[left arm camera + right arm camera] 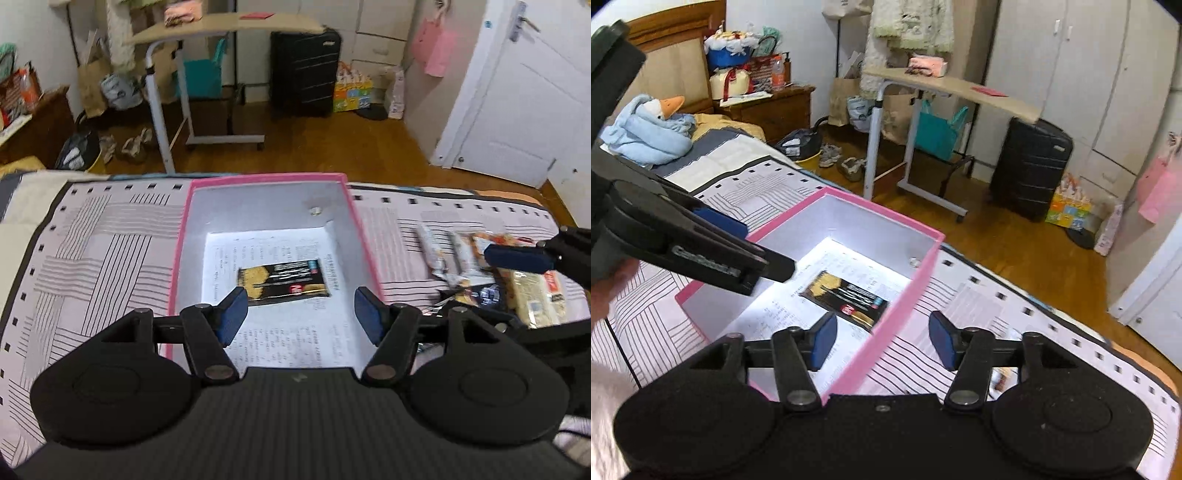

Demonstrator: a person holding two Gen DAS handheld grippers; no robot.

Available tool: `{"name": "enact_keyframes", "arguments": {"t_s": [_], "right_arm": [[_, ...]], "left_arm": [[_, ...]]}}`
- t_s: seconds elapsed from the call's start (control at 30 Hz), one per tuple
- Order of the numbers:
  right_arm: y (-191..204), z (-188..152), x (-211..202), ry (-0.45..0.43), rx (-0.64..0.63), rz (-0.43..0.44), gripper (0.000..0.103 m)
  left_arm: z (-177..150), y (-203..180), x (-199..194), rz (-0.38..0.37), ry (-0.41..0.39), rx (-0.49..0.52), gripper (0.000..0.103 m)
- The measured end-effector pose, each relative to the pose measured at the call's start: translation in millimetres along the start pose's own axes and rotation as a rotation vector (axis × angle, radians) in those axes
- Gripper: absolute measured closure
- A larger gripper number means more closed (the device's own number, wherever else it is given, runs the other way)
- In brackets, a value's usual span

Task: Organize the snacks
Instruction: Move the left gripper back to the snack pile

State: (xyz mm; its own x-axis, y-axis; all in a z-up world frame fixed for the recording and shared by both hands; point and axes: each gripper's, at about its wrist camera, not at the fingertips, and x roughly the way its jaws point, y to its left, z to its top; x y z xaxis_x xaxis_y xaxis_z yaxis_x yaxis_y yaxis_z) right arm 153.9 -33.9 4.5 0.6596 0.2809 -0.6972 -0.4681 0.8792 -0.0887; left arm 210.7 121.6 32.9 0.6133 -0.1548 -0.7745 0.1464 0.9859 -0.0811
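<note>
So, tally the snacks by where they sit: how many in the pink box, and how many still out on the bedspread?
In the pink box: 1, a black and gold snack packet
Out on the bedspread: at least 4 in the pile of wrapped snacks; overlap, blur and the right gripper hide any more
Total: at least 5

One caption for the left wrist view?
Open left hand-held gripper above pink box containing one snack packet.
</note>
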Motion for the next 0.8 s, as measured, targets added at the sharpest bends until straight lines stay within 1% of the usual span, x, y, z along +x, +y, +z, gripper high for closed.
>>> {"name": "enact_keyframes", "arguments": {"t_s": [0.03, 0.1, 0.2, 0.33, 0.4, 0.5, 0.57, 0.63, 0.7, 0.8], "right_arm": [[-4, -2, -7, -0.003, 0.009, -0.002, 0.040], [-15, -9, -21, -0.007, 0.035, -0.001, 0.035], [-31, -22, -39, -0.014, 0.075, 0.001, 0.033], [-47, -43, -51, -0.019, 0.095, -0.004, 0.027], [-53, -54, -53, -0.027, 0.098, -0.020, 0.023], [-63, -75, -49, -0.030, 0.119, -0.038, 0.022], [-72, -88, -41, -0.021, 0.142, -0.041, 0.022], [-78, -98, -30, -0.012, 0.173, -0.044, 0.022], [-83, -107, -21, -0.023, 0.198, -0.036, 0.022], [-87, -127, -7, -0.086, 0.219, -0.050, 0.022]], "left_arm": [[0, -6, -5, -0.003, -0.007, 0.010, 0.037], [2, -21, -16, -0.015, -0.022, 0.034, 0.035], [2, -52, -29, -0.047, -0.036, 0.081, 0.034], [-3, -85, -25, -0.079, -0.026, 0.122, 0.033], [-5, -98, -14, -0.100, -0.005, 0.127, 0.033], [-8, -117, 10, -0.135, 0.036, 0.125, 0.034], [-10, -130, 32, -0.153, 0.071, 0.119, 0.035], [-12, -137, 46, -0.150, 0.094, 0.115, 0.037], [-16, -141, 61, -0.123, 0.121, 0.123, 0.037], [-25, -146, 81, -0.113, 0.145, 0.133, 0.037]]}}
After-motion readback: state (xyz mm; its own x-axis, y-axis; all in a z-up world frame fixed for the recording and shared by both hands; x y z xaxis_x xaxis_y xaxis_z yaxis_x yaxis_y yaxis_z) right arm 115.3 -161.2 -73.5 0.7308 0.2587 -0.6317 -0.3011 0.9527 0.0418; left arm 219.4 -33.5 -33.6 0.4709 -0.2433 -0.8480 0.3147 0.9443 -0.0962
